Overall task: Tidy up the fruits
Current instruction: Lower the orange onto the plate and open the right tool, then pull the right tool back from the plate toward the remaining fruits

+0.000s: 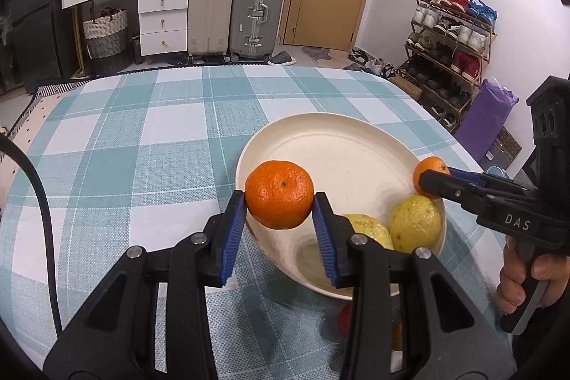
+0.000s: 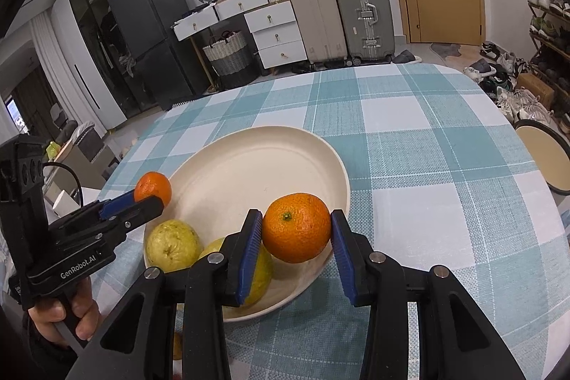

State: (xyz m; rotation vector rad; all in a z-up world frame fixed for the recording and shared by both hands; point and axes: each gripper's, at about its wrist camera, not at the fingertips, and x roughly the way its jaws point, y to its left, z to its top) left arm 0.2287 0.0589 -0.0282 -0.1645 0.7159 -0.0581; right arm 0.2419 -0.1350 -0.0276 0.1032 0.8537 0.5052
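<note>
Clamped on an orange each. Left gripper (image 1: 279, 202): blue pads pressed to both sides of left orange (image 1: 279, 199), held in air over plate's near-left rim. Right gripper (image 2: 296, 228): same grip on right orange (image 2: 297, 227), held over plate's near-right edge. Neither fruit touching plate (image 1: 342, 145) yet, as far as can be judged — both look lifted clear of it.

Outward from jaws: two guavas (image 1: 415, 223) already in plate, side by side at near edge, one partly hidden behind a finger in each view. Rest of plate bare — plenty of room toward far side. Plate on checked cloth (image 1: 142, 138), about mid-table.

Below grippers, near table edge: a red bit (image 1: 343, 321) plus something orange-yellow beside it, mostly hidden behind left gripper's body. Prob more fruit, can't tell what.

Progress, judged: roughly halfway. Done — guavas plated. In hand — both oranges, at drop-off stage. Left — lower & release each into open part of plate, then fetch whatever sits near edge.

Watch: round fruit, shallow rim; a drop from height could roll an orange off or knock a guava. Better set down low, away from rim, one side at a time so grippers don't crowd.
</note>
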